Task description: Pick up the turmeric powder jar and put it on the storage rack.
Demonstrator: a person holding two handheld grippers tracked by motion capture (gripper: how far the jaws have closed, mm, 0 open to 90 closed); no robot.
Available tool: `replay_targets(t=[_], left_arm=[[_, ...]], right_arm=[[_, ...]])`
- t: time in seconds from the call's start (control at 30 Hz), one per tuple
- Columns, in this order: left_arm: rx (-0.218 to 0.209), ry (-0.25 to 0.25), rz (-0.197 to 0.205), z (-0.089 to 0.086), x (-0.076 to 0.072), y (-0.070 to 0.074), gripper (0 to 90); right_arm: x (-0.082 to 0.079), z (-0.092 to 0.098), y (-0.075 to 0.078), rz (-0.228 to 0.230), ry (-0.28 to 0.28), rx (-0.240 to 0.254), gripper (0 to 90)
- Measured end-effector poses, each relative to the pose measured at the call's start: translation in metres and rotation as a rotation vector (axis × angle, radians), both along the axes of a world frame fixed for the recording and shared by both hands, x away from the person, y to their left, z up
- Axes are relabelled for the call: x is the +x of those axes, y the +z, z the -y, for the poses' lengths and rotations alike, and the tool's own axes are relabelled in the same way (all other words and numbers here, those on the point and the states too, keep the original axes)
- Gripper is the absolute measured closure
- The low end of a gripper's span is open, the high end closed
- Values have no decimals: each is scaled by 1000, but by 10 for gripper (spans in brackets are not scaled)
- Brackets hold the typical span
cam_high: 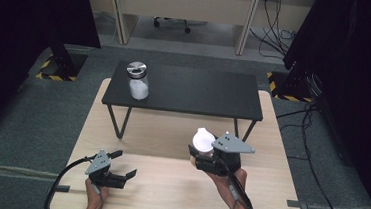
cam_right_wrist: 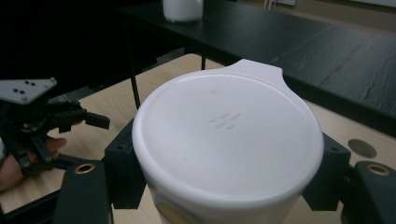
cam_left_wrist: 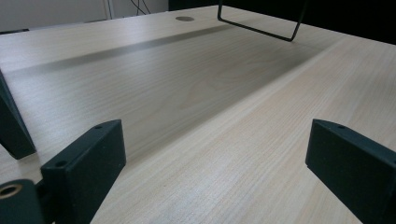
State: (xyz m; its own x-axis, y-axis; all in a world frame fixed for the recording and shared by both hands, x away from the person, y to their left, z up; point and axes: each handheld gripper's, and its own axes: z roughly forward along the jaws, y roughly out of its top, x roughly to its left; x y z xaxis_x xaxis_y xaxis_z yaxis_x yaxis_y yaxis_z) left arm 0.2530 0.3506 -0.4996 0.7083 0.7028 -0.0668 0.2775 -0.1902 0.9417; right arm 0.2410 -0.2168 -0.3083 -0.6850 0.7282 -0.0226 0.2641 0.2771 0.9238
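Our left hand-held gripper [cam_high: 122, 164] sits low over the near left part of the wooden bench [cam_high: 166, 193], its jaws spread wide with nothing between them (in the left gripper view we see bare wood grain in the gap). Farther back on the left, a jar [cam_high: 138, 80] of white powder stands on the left end of the black table [cam_high: 199, 93]. To the right, our right hand-held gripper [cam_high: 201, 151] is clamped on a white lidded cup [cam_right_wrist: 228, 140], held upright above the bench, just in front of the table.
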Motion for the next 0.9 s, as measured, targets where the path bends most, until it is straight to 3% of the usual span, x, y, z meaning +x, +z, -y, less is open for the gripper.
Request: replay_targets(t=[0.03, 0.07, 0.3, 0.47, 0.63, 0.9], left_arm=[[-1, 0, 0, 0, 0, 0, 43], [-1, 0, 0, 0, 0, 0, 43], [-4, 1, -2, 0, 0, 0, 44], [-3, 0, -5, 0, 0, 0, 44], [-3, -1, -5, 0, 1, 0, 44], [-5, -1, -6, 0, 1, 0, 45]], right_arm=[[1, 0, 12, 6, 5, -2, 309], [1, 0, 12, 6, 5, -2, 309], [12, 1, 55, 30, 13, 23, 309], [24, 0, 75, 27, 2, 29, 309], [46, -2, 93, 16, -31, 37, 309], [74, -12, 105, 15, -75, 60, 309]])
